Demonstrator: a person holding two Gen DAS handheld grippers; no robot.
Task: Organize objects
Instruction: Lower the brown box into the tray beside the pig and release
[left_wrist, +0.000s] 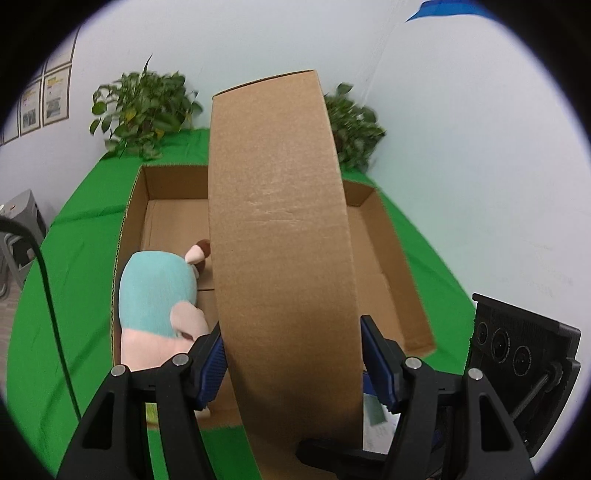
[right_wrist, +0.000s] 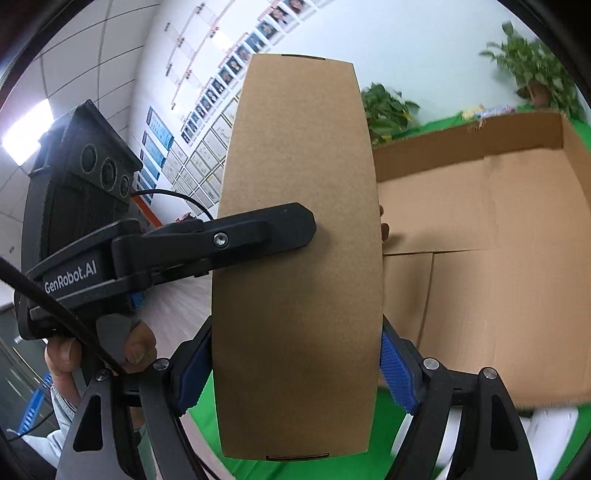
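Observation:
A narrow closed cardboard box (left_wrist: 280, 229) hangs in the air, held from two sides. My left gripper (left_wrist: 293, 354) is shut on it, with its blue pads (left_wrist: 212, 369) pressed on both faces. My right gripper (right_wrist: 295, 369) is shut on the same box (right_wrist: 299, 184). In the right wrist view one black finger (right_wrist: 266, 232) of the left gripper lies against the box's side. Below and beyond stands a large open carton (left_wrist: 391, 258) on green cloth (left_wrist: 81, 258). A teal and pink plush toy (left_wrist: 159, 295) lies in the carton's near left corner.
Potted plants (left_wrist: 144, 110) stand at the back of the table by the white wall. A small brown and cream toy (left_wrist: 199, 253) lies by the plush. White papers (right_wrist: 554, 428) lie near the carton's front. A person's hand (right_wrist: 66, 354) holds the left gripper's handle. A grey stool (left_wrist: 22, 218) stands far left.

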